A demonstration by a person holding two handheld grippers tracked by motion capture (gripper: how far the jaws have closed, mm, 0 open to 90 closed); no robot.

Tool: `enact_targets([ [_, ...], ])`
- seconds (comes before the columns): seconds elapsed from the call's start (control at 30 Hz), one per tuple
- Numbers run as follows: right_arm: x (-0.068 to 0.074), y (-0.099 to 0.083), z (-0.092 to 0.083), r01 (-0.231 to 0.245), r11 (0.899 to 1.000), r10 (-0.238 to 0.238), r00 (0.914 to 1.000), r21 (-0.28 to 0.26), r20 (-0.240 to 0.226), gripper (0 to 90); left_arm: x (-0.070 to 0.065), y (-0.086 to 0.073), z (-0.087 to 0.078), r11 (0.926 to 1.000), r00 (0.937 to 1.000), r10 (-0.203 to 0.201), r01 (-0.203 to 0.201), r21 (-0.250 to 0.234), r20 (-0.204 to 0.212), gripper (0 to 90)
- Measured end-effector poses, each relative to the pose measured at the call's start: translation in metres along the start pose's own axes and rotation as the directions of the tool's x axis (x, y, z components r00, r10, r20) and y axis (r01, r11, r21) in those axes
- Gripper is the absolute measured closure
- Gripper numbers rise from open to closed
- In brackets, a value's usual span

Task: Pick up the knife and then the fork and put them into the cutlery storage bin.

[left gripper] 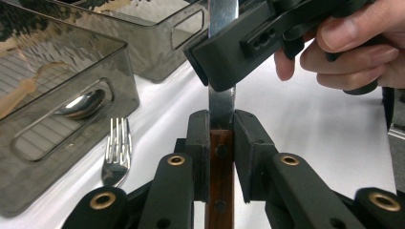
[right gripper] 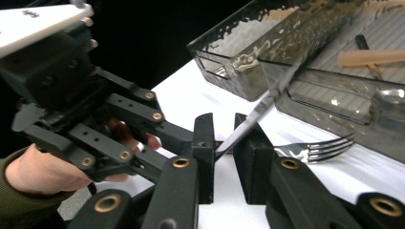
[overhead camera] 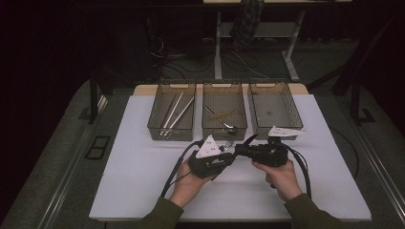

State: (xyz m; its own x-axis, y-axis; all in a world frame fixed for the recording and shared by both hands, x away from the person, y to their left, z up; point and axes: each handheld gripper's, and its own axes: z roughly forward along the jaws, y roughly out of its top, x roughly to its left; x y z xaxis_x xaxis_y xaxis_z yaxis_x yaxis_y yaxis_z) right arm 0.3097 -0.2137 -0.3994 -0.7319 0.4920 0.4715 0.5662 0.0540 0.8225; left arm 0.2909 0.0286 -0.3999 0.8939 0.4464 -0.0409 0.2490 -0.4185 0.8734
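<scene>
A knife with a brown wooden handle point(left gripper: 220, 162) and a steel blade point(left gripper: 221, 102) is held between both grippers above the white table. My left gripper point(left gripper: 221, 119) is shut on the handle, seen left of centre in the high view point(overhead camera: 228, 156). My right gripper point(right gripper: 223, 124) faces it from the right point(overhead camera: 240, 150), its jaws closed on the blade point(right gripper: 260, 107). A silver fork point(left gripper: 116, 148) lies on the table just beyond the grippers point(overhead camera: 228, 144), in front of the middle bin.
Three smoky clear bins stand in a row at the back: the left bin point(overhead camera: 171, 131) holds long metal utensils, the middle bin point(overhead camera: 224, 130) a spoon and wood-handled pieces, the right bin point(overhead camera: 276, 128) looks nearly bare. The white tabletop point(overhead camera: 143, 181) stretches wide at both sides.
</scene>
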Motion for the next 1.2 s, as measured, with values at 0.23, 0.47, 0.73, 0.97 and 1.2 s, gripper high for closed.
enact_targets([
  [0.23, 0.007, 0.000, 0.000, 0.065, 0.998, -0.065, 0.9977, -0.003, -0.020, 88.7, 0.001, -0.002, 0.003, 0.9997, 0.9993, -0.023, 0.023, -0.011, 0.030, 74.9],
  [0.47, 0.009, 0.004, -0.006, 0.087, 0.996, -0.087, 0.9962, -0.006, 0.002, 88.9, 0.005, -0.006, -0.002, 0.9994, 0.9984, -0.026, 0.027, -0.023, 0.051, 63.7],
  [0.73, 0.004, 0.008, -0.018, 0.096, 0.995, -0.095, 0.9944, -0.029, 0.047, 88.9, 0.021, -0.017, -0.027, 0.9989, 0.9989, -0.035, 0.036, -0.030, 0.031, 47.4],
  [0.97, -0.001, 0.010, -0.028, 0.116, 0.993, -0.112, 0.9888, -0.032, 0.098, 88.9, 0.034, -0.038, -0.055, 0.9982, 0.9985, -0.055, 0.055, -0.025, 0.000, 40.6],
  [1.2, -0.004, 0.016, -0.036, 0.145, 0.989, -0.140, 0.9776, -0.019, 0.157, 88.8, 0.040, -0.061, -0.076, 0.9972, 0.9972, -0.074, 0.074, -0.007, -0.007, 29.5],
])
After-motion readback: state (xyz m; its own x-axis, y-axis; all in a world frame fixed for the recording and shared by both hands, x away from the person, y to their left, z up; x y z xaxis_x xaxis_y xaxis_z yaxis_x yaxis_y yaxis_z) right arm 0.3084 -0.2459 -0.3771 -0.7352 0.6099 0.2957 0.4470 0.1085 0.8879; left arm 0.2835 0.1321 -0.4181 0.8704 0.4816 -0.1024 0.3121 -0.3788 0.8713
